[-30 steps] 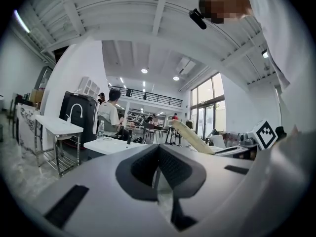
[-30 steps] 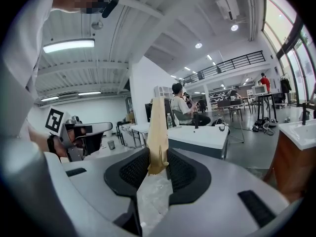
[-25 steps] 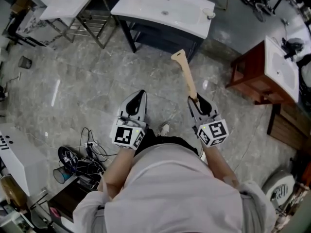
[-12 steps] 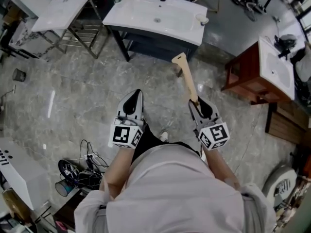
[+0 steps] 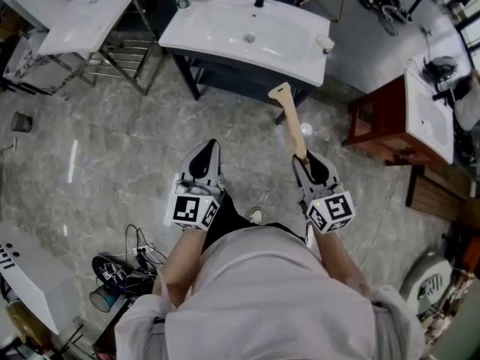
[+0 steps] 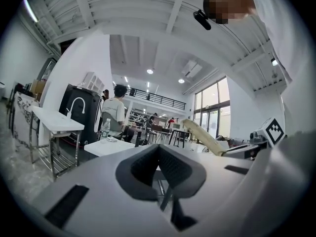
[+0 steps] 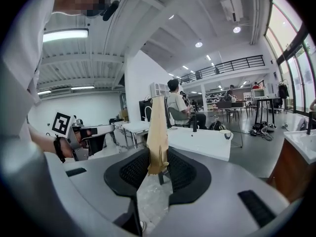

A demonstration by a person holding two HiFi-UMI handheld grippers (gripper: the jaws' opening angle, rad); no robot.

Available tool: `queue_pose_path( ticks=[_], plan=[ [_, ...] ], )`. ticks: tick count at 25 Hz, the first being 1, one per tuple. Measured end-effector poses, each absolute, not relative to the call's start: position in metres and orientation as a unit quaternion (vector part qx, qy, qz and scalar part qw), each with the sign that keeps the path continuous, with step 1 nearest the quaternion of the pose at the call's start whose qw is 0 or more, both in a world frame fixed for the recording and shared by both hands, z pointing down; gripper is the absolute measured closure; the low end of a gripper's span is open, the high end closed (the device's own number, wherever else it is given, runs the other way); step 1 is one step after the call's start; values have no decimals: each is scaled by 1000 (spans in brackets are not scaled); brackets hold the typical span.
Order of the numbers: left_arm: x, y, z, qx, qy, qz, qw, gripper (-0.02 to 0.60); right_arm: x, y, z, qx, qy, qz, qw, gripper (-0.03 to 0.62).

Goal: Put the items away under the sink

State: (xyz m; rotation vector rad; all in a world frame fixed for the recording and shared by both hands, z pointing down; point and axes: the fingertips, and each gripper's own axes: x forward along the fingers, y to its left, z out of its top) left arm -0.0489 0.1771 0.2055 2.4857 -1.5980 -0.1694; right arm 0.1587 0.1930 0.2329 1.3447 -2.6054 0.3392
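Wooden tool [image 5: 287,115] in right tongs [image 5: 303,157], near sink [image 5: 201,30]

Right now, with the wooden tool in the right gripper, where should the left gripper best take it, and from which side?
Probably the bare straight shaft of the wooden tool, between its wide far end and the right gripper, which is shut on its near end. The left gripper is empty on the left, so come sideways from there.

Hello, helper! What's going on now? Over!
Right hand-held gripper shut on tan long-handled tool. Left hand-held gripper shut, empty. White sink ahead, not reached; nothing seen blocking.
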Motion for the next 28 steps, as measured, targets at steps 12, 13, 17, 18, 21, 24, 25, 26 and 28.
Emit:
queue_pose_path(
  ticks=[12, 13, 17, 18, 21, 24, 25, 26, 28],
  plan=[
    [-101, 96, 215, 848, -511, -73, 119, 578, 105, 129, 226, 478, -862, 113, 122, 465],
    [-103, 91, 216, 850, -508, -73, 121, 578, 102, 126, 224, 481, -860, 113, 125, 465],
    [-116, 72, 218, 856, -497, -71, 127, 578, 87, 114, 219, 492, -854, 113, 127, 465],
    [-118, 67, 219, 858, -493, -72, 127, 578, 85, 111, 217, 496, -852, 112, 126, 465],
    [-117, 54, 221, 865, -480, -75, 126, 578, 86, 102, 211, 510, -845, 108, 123, 465],
    [-112, 46, 222, 869, -471, -78, 129, 578, 91, 98, 207, 521, -839, 105, 121, 465],
    [-109, 43, 223, 871, -468, -80, 131, 578, 94, 96, 206, 524, -837, 104, 120, 465],
    [-106, 39, 223, 872, -465, -81, 131, 578, 96, 92, 205, 526, -836, 102, 119, 465],
    [-98, 33, 221, 874, -461, -79, 132, 578, 101, 83, 205, 526, -836, 101, 117, 465]
  ],
)
